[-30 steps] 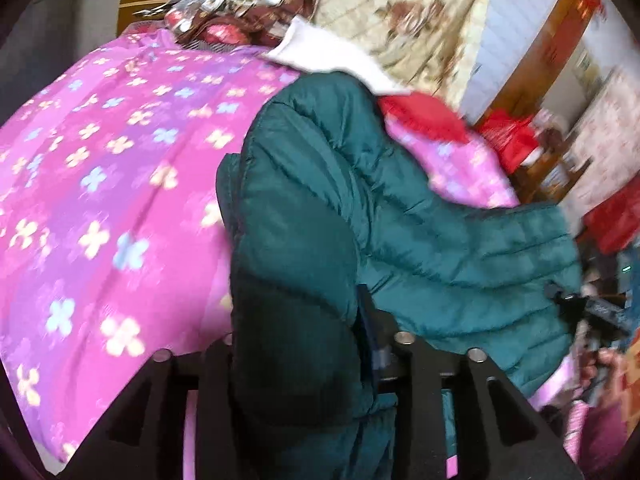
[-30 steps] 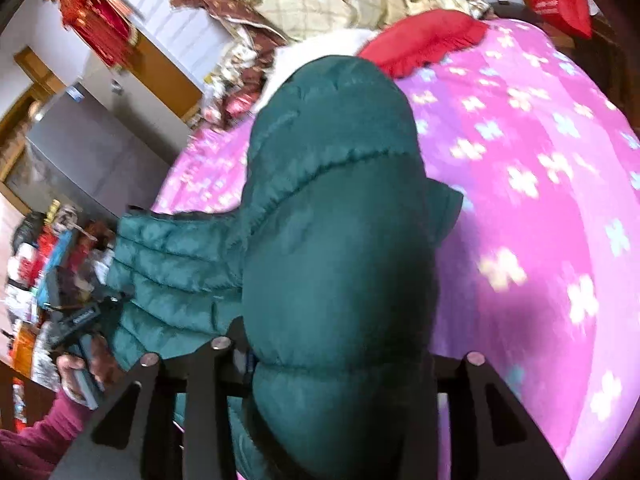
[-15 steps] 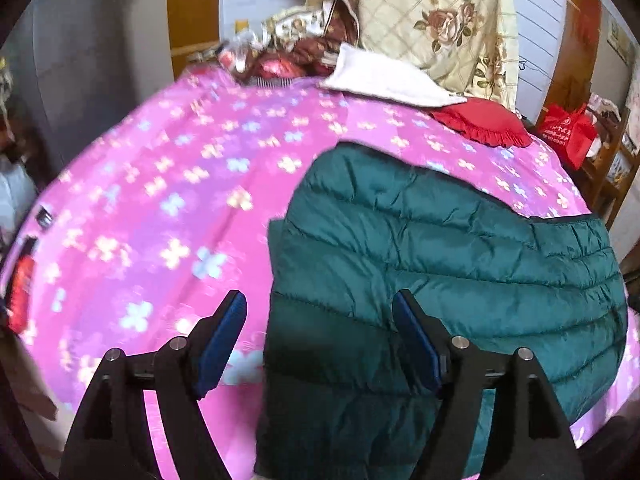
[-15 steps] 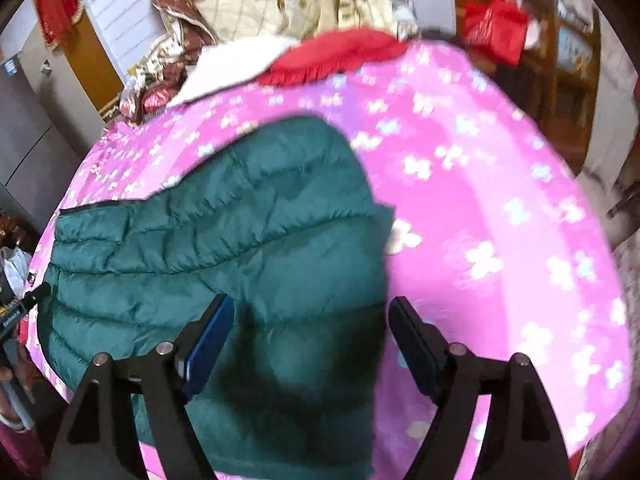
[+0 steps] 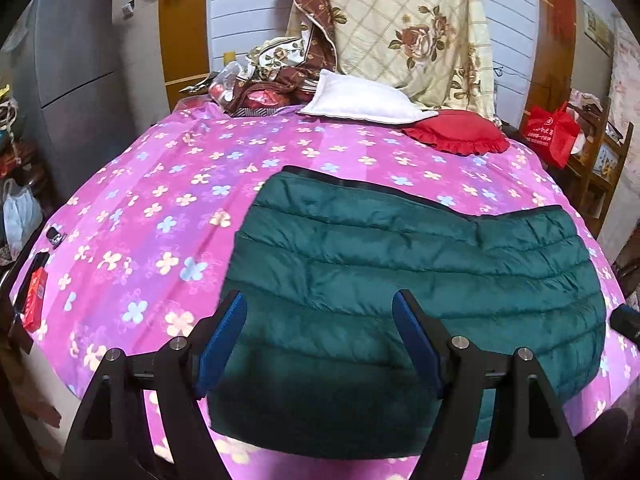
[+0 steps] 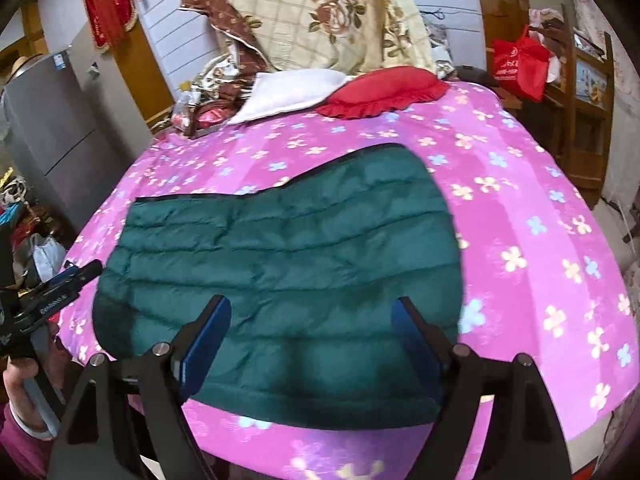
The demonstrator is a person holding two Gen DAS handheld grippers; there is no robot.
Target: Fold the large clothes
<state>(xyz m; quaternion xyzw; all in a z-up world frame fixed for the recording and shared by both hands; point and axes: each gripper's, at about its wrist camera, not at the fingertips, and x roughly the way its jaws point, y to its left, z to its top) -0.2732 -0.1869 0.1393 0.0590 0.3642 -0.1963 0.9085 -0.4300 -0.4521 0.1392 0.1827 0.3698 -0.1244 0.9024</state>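
Observation:
A dark green quilted puffer jacket lies folded and flat on the near part of the pink flowered bed cover. It also shows in the right wrist view. My left gripper is open and empty, raised above the jacket's near left part. My right gripper is open and empty, raised above the jacket's near right part. In the right wrist view the left gripper shows at the far left in a hand.
A white pillow, a red cushion and a heap of bedding lie at the bed's far end. A grey fridge stands left. A red bag and wooden shelves stand right. A red pack lies at the left edge.
Both grippers were shut on the jacket and held it up a second ago. They let go, the jacket dropped flat on the bed, and both grippers drew back and up.

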